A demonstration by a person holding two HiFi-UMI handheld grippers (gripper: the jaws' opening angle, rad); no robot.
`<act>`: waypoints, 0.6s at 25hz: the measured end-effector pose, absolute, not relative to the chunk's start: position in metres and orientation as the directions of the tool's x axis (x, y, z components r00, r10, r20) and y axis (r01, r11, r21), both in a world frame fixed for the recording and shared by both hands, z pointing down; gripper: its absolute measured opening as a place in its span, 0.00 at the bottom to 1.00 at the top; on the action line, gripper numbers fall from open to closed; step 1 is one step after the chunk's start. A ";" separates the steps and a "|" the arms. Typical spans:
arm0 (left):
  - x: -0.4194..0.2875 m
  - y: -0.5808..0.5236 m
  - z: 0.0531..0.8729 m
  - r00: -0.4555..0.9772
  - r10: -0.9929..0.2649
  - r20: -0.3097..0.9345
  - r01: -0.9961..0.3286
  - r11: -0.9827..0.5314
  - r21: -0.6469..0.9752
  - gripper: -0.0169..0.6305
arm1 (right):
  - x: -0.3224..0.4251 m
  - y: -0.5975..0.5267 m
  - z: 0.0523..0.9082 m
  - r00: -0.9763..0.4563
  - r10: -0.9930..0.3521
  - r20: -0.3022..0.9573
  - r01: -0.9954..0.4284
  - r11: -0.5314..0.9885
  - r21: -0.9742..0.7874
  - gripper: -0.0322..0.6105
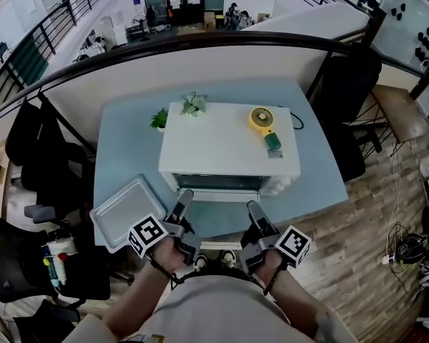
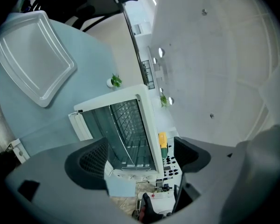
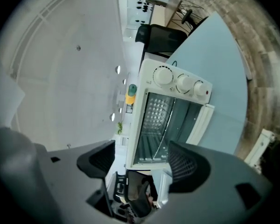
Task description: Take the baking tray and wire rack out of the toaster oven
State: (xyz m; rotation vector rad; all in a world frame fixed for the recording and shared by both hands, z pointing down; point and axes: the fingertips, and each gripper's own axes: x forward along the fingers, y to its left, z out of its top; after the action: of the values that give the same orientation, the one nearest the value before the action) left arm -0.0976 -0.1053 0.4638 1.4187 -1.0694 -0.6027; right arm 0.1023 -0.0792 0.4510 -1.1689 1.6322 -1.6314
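left gripper (image 1: 186, 197) and right gripper (image 1: 253, 209) held just before the toaster oven (image 1: 229, 145)
jaws of both are spread, nothing clamped; the baking tray (image 1: 125, 211) is laid on the table (image 1: 129, 148) to the toaster oven's left, and the wire rack (image 2: 128, 125) is seen inside the toaster oven.

Toaster oven (image 3: 154, 120) knobs (image 3: 183, 83): marks round them too small to read.
Yellow fan (image 1: 262, 118): no legible print.
Left gripper (image 1: 185, 194), right gripper (image 1: 252, 206) cubes: square black-and-white markers, no letters or digits.
Elsewhere: nothing legible.
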 end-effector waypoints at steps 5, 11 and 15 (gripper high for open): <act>-0.093 -0.116 0.481 0.422 -0.872 0.247 -0.255 0.147 0.956 0.71 | 0.105 -0.098 0.468 -0.441 -0.876 0.196 -0.188 -0.124 -0.974 0.59; -0.087 -0.136 0.512 0.414 -0.871 0.263 -0.232 0.178 0.956 0.71 | 0.108 -0.128 0.499 -0.407 -0.899 0.161 -0.159 -0.104 -0.982 0.56; -0.083 -0.160 0.531 0.401 -0.890 0.216 -0.213 0.139 0.967 0.71 | 0.118 -0.151 0.518 -0.375 -0.917 0.140 -0.146 -0.091 -0.985 0.52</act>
State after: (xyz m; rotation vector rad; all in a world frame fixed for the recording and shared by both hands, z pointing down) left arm -0.0831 -0.1601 0.5312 1.3735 -1.0853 -0.6637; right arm 0.1182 -0.1512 0.5175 -1.1819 1.5386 -1.5286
